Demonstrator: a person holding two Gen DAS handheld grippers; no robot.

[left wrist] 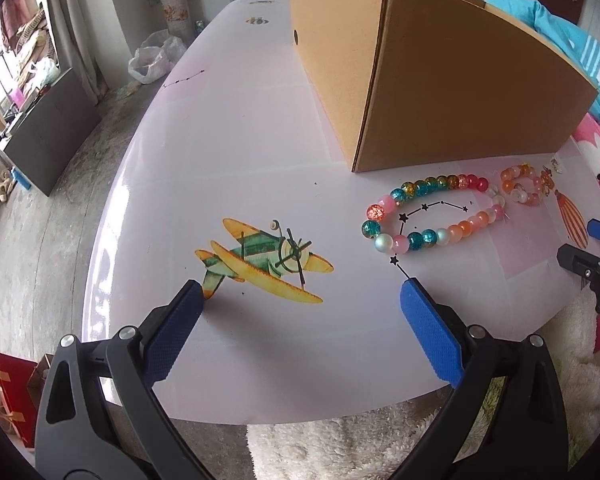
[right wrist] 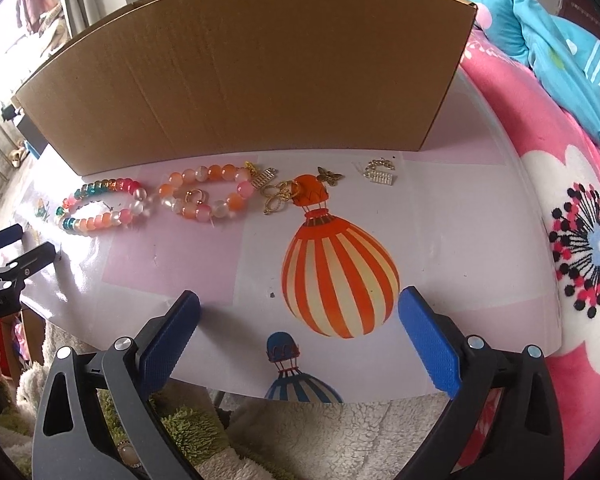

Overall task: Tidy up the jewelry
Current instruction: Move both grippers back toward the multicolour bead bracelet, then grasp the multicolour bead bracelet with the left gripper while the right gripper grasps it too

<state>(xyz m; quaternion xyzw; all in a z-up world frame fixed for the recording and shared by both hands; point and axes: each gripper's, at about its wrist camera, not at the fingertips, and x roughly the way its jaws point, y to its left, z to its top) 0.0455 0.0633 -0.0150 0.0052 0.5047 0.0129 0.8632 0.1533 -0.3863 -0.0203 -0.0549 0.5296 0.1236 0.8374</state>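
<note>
A multicoloured bead bracelet (left wrist: pixel 432 212) lies on the pink table in front of a cardboard box (left wrist: pixel 452 80). It also shows in the right wrist view (right wrist: pixel 104 206). An orange and pink bead bracelet (right wrist: pixel 204 194) lies to its right, also seen in the left wrist view (left wrist: pixel 522 184). Small gold charms (right wrist: pixel 278 194), a butterfly charm (right wrist: pixel 330 176) and a gold clasp piece (right wrist: pixel 380 172) lie further right. My left gripper (left wrist: pixel 302 292) is open and empty over the plane picture. My right gripper (right wrist: pixel 299 300) is open and empty over the balloon picture.
The cardboard box (right wrist: pixel 252 72) stands upright behind the jewelry. A pink flowered blanket (right wrist: pixel 572 240) and blue bedding (right wrist: pixel 556 48) lie to the right. A fluffy white rug (left wrist: pixel 340 444) lies below the table's near edge. The table (left wrist: pixel 228 128) stretches away to the left.
</note>
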